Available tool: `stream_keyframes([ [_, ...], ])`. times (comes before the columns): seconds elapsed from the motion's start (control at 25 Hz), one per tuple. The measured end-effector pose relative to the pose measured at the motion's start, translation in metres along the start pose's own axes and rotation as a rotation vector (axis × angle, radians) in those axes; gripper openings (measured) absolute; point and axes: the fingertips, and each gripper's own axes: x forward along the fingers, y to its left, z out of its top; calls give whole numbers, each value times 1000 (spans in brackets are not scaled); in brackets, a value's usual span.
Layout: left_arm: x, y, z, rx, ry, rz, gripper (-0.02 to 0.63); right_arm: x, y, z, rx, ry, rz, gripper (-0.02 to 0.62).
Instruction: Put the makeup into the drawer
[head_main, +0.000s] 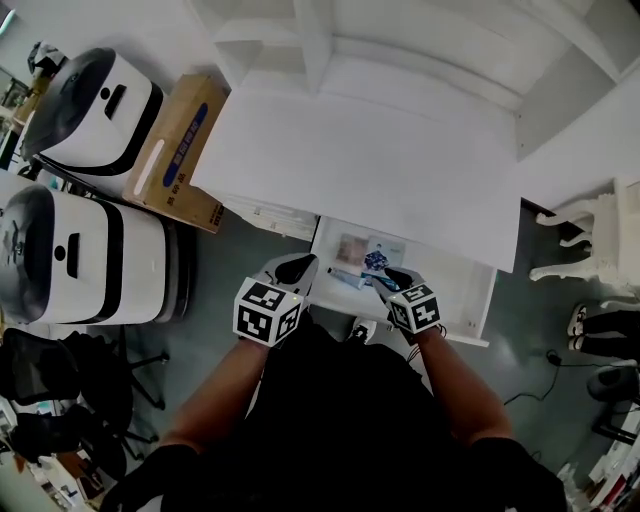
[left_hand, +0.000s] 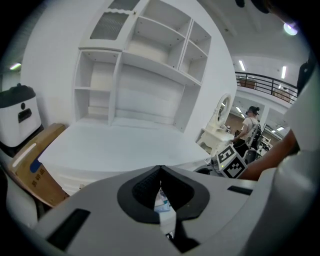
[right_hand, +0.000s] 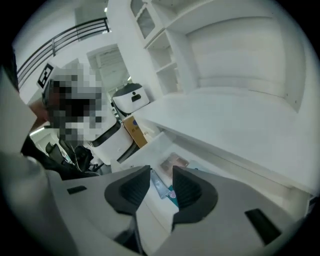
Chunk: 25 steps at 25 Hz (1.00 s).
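The white drawer (head_main: 470, 300) stands pulled out under the front edge of the desk (head_main: 380, 150). Inside it lie a pinkish makeup palette (head_main: 352, 247), a blue round piece (head_main: 376, 261) and a pale tube (head_main: 345, 277). My left gripper (head_main: 300, 266) hovers over the drawer's left front corner, shut with nothing in it (left_hand: 160, 170). My right gripper (head_main: 392, 280) is over the drawer's front middle. Its jaws stand open and empty (right_hand: 161, 180), with the tube (right_hand: 158, 185) and the palette (right_hand: 175, 162) showing between them.
A white shelf hutch (head_main: 320, 40) rises at the back of the desk. Two white appliances (head_main: 95, 105) (head_main: 80, 255) and a cardboard box (head_main: 180, 150) stand to the left. A white carved stool (head_main: 590, 240) is at the right. A person (left_hand: 248, 125) stands far off.
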Motion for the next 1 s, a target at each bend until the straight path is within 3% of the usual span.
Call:
stream_keyframes([
  [0.16, -6, -15, 6, 7, -30, 3, 11, -36, -2, 15, 129, -141, 32, 137],
  [0.24, -10, -18, 5, 12, -32, 2, 11, -50, 1, 22, 113, -176, 23, 74],
  [0.4, -13, -17, 3, 41, -15, -23, 11, -64, 16, 32, 48, -202, -4, 47],
  [0.72, -23, -9, 17, 133, -18, -164, 11, -67, 65, 53, 95, -294, -60, 32],
  [1.0, -55, 16, -11, 160, 7, -270, 11, -52, 130, 57, 150, -346, -91, 32],
])
